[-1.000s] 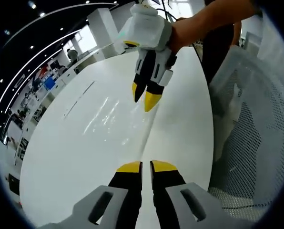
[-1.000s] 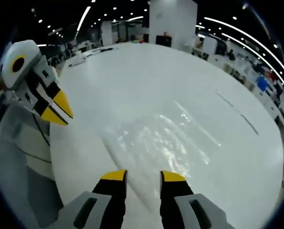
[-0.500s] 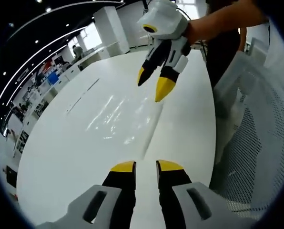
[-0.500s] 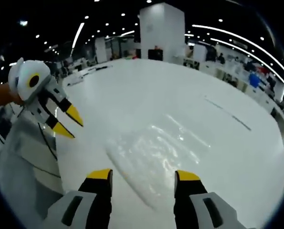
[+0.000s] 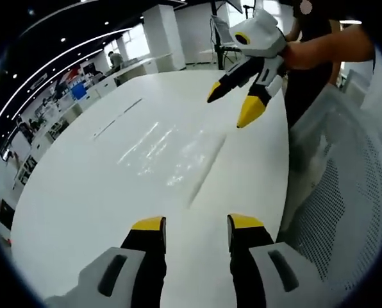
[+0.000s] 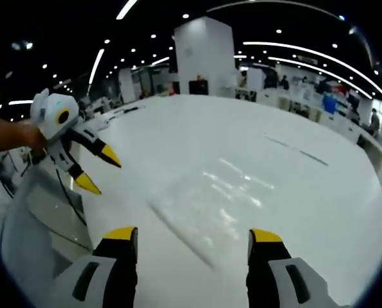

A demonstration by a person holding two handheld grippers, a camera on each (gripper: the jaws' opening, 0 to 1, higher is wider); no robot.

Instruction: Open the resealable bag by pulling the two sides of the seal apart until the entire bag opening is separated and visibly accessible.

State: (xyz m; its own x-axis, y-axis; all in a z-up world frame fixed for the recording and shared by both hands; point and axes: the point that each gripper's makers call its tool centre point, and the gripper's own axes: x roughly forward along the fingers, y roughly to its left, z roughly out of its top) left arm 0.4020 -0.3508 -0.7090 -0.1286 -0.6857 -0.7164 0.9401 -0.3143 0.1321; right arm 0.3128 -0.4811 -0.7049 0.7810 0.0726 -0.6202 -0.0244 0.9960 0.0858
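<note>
A clear resealable bag [image 5: 172, 157] lies flat on the white table [image 5: 82, 186], its seal edge [image 5: 207, 172] running toward me. In the right gripper view the same bag [image 6: 216, 205] glints on the table with its seal strip [image 6: 181, 234] nearest. My left gripper [image 5: 195, 223] stands open above the table, short of the bag's near end. My right gripper [image 6: 194, 234] is open too, raised over the seal edge. The right gripper [image 5: 242, 106] appears at the top of the left gripper view, jaws apart. In the right gripper view the left gripper [image 6: 98, 170] shows at left, open.
A white mesh chair [image 5: 345, 192] stands close along the table's right edge; its back [image 6: 31, 212] shows at left in the right gripper view. A person's arm [image 5: 332, 48] holds the right gripper. A dark line [image 5: 117, 117] marks the table farther off. Desks and a pillar [image 6: 204, 54] fill the background.
Both grippers have opened wider and lifted away from the bag. The right gripper has moved back toward the table's far edge. The bag has stayed flat on the table.
</note>
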